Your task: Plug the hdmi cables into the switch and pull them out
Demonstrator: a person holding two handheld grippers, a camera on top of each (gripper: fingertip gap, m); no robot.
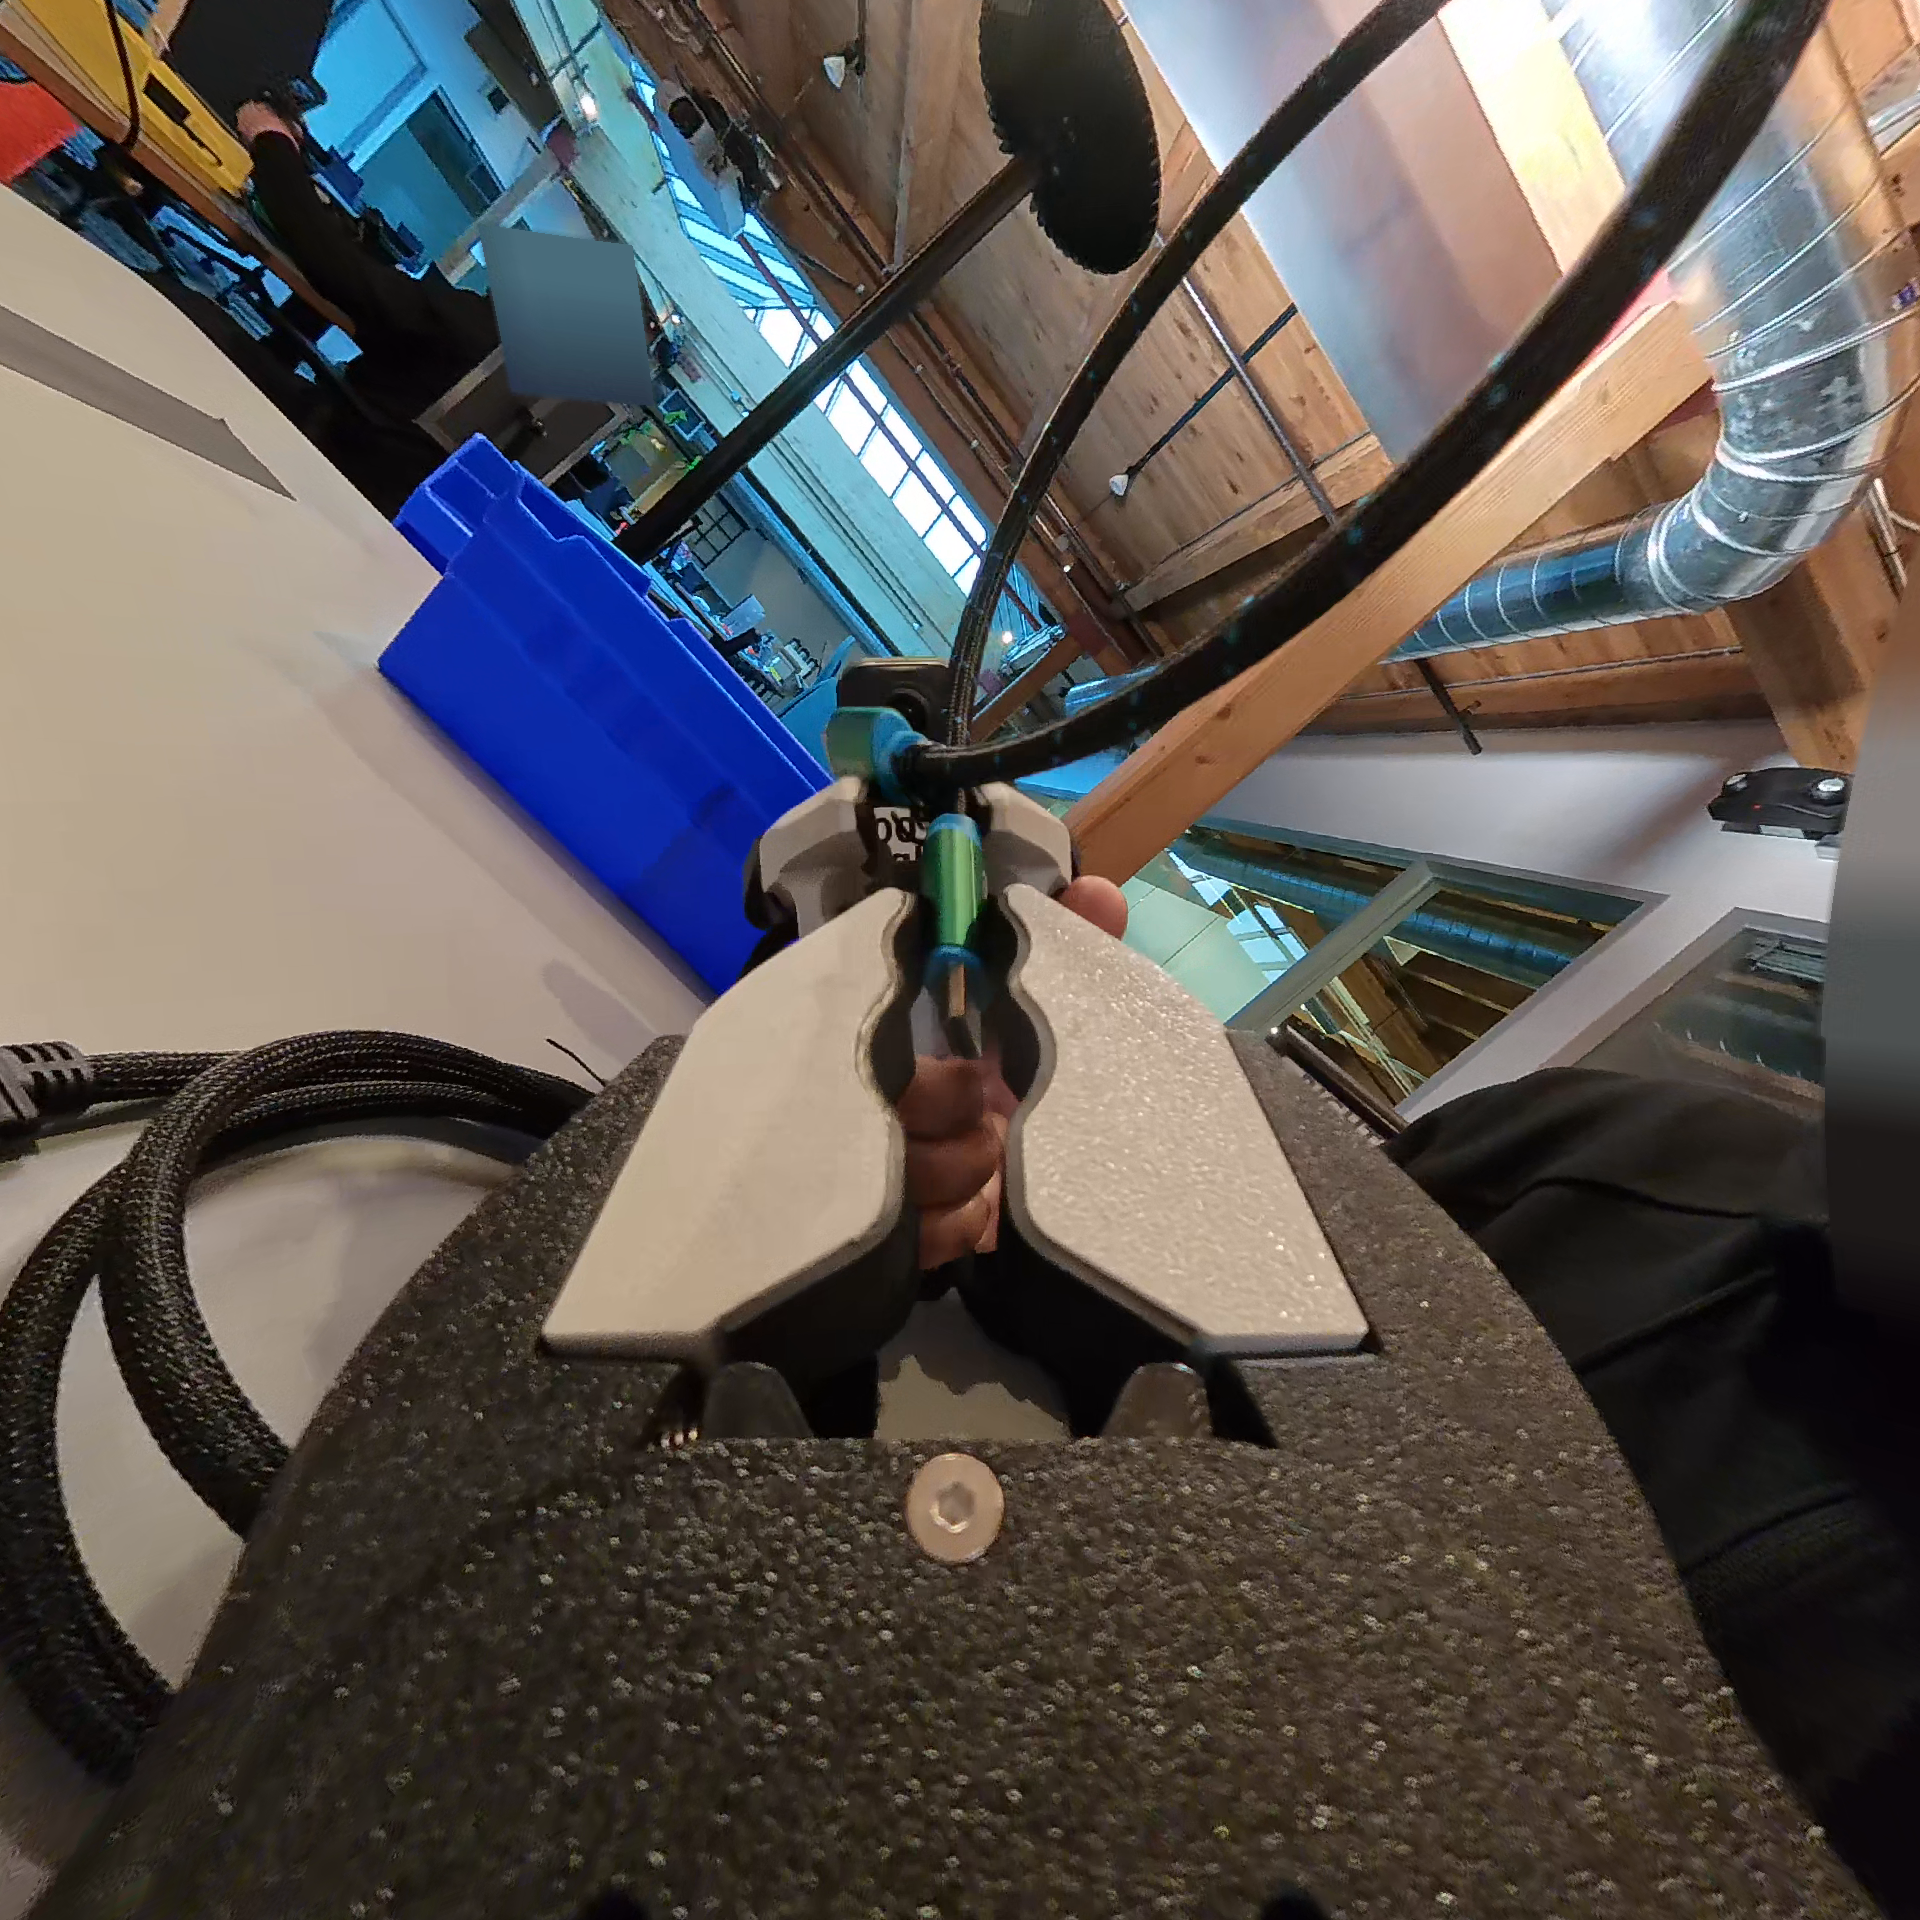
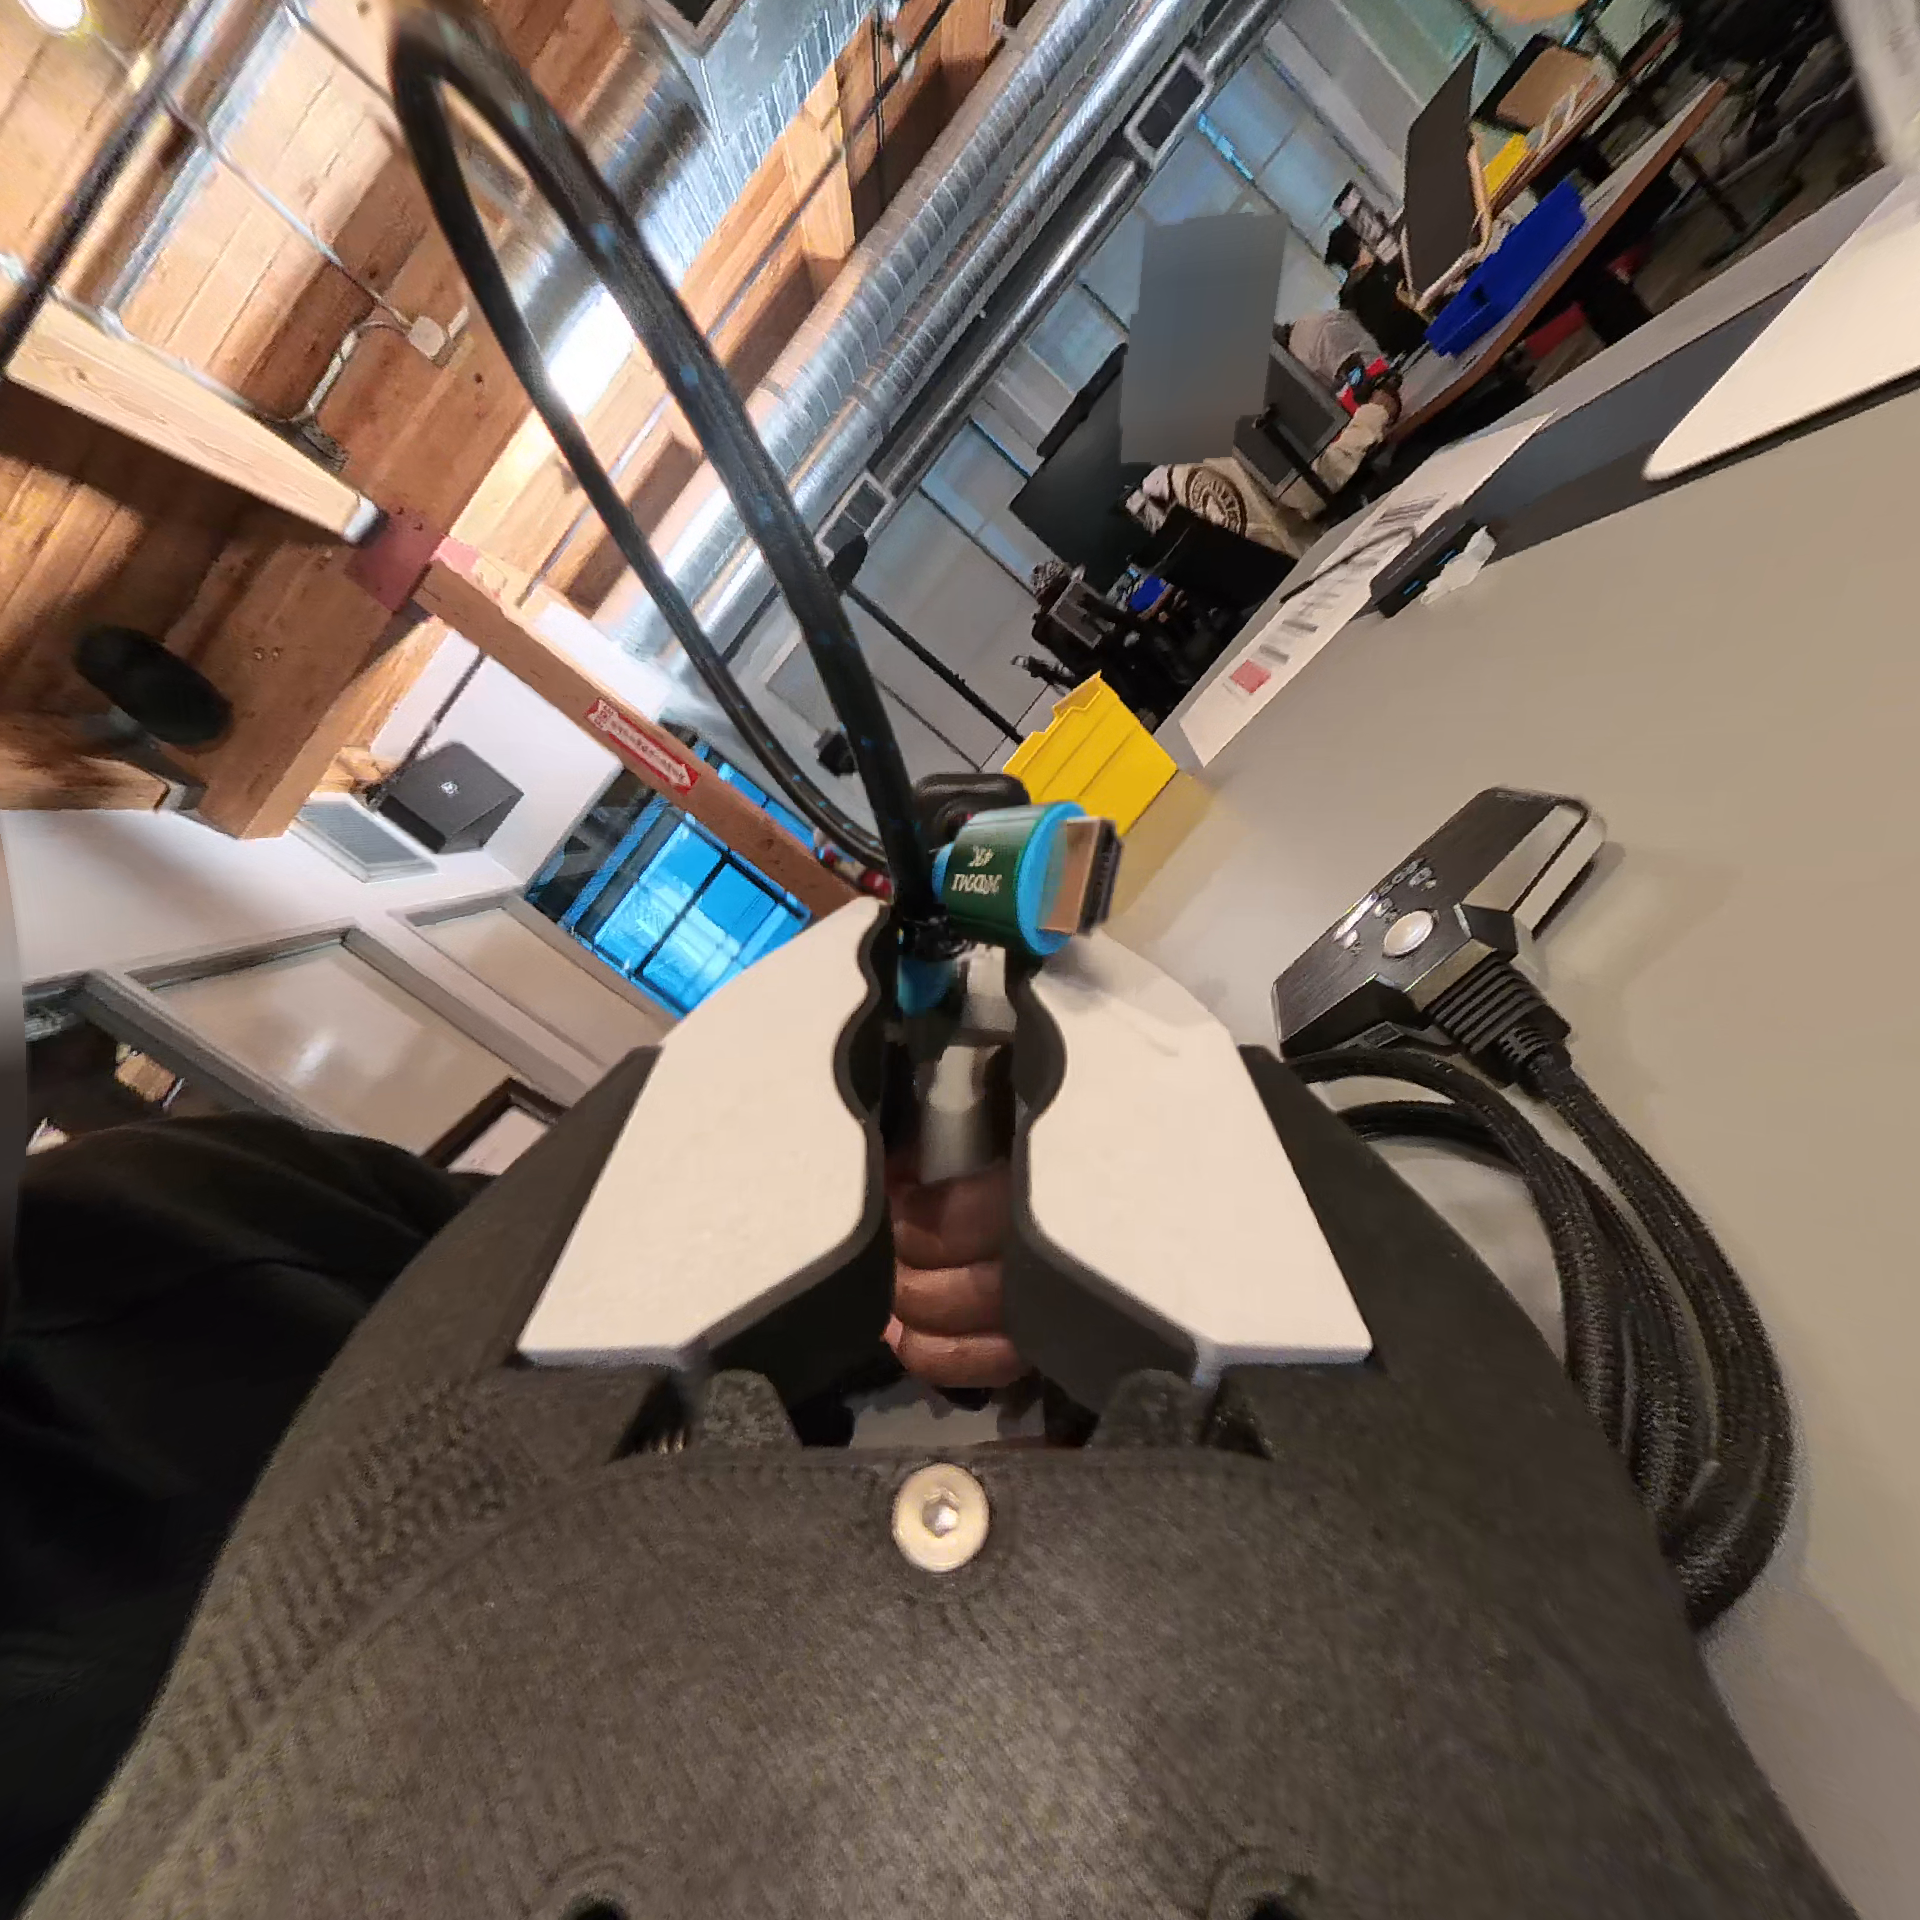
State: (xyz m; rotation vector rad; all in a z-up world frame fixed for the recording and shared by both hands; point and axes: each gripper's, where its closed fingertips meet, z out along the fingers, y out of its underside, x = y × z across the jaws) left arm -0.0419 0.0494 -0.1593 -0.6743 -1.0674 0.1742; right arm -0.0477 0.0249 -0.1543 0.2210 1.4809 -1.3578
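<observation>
Clamping green plugs (image 1: 951, 883) (image 2: 992, 883), both grippers (image 1: 956, 935) (image 2: 940, 961) tilt above grey table (image 2: 1455, 727), timber ceiling (image 1: 1299, 343) overhead

two green plugs (image 2: 997, 883), one switch (image 2: 1392, 961), perhaps two tools (image 1: 956, 971)

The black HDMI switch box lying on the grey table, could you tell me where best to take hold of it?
Grip the black HDMI switch box across its two long side edges, coming from above. It lies flat, buttons up, with a braided black cable plugged into its near end, so the ends are poor holds.
</observation>
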